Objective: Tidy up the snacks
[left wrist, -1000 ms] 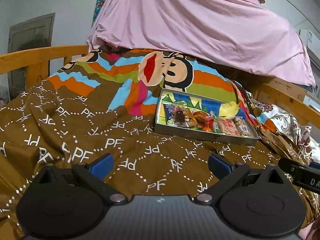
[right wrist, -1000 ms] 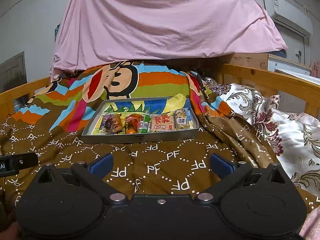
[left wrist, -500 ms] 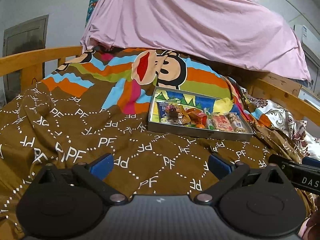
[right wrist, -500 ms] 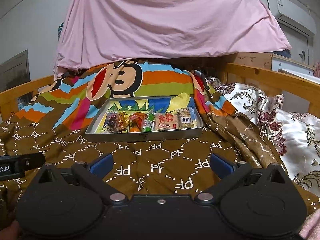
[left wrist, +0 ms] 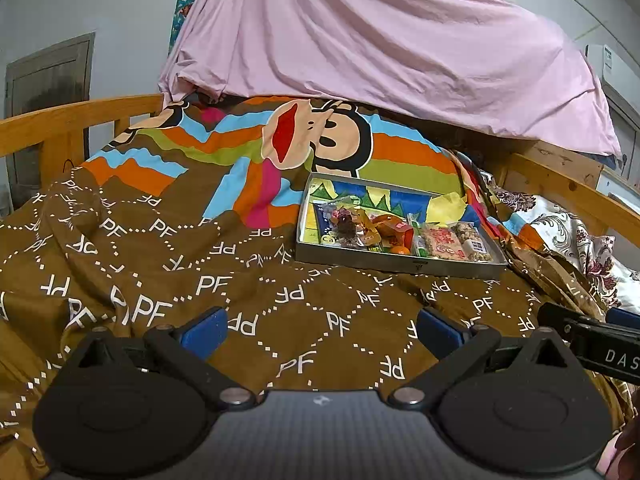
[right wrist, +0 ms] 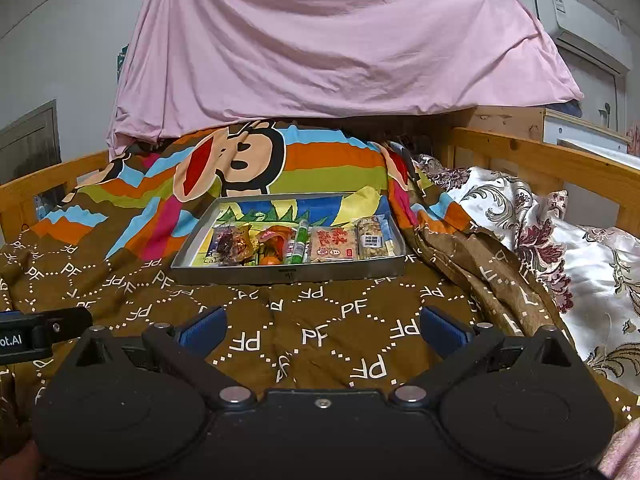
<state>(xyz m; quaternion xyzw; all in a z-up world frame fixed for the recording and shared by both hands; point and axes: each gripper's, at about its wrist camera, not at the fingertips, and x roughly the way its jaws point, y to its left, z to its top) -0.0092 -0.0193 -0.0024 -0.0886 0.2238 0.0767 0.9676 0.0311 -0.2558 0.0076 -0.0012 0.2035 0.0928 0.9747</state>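
While both grippers hover low over the brown "PF" blanket (right wrist: 312, 336), the metal tray (right wrist: 288, 274) sits ahead on it as the landmark. Well short of the tray and to its left, the left gripper (left wrist: 320, 330) has its jaws spread wide, nothing between the blue pads (left wrist: 204, 330). In the tray, along its near wall, the snacks run from a dark wrapped packet (right wrist: 230, 246) at the left end, past an orange wrapper (right wrist: 274, 240) and a green tube (right wrist: 298, 242), to a red-printed cracker pack (right wrist: 334, 244) and a nut bar (right wrist: 372, 240) at the right end. Facing the tray's near wall, well short of it, the right gripper (right wrist: 320, 330) is likewise wide apart, empty. Behind the tray hangs a pink sheet (right wrist: 320, 48).
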